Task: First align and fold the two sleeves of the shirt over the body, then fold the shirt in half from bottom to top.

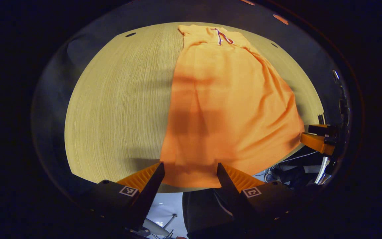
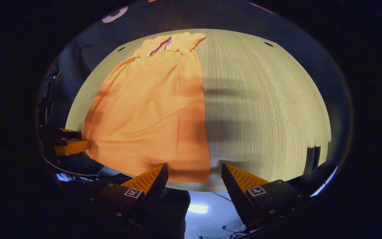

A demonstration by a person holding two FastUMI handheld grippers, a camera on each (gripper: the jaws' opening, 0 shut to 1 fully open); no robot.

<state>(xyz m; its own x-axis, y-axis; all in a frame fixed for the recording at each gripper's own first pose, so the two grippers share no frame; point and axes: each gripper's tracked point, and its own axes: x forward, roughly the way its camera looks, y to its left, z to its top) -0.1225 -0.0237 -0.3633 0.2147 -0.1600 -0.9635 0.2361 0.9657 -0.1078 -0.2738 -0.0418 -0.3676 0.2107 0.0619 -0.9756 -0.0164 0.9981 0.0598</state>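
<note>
light: warm, overhead | shadows: soft bands across table (image 1: 118, 99) | edges: fisheye-bent, dim | focus: sharp

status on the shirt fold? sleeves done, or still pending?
Sleeves look done: the orange shirt lies as a narrow strip on the table, both side edges straight, no sleeve sticking out. In hand: left gripper and right gripper are open at the two corners of the bottom hem, nothing clamped. Left: grip the hem and fold it up to the collar.
</note>
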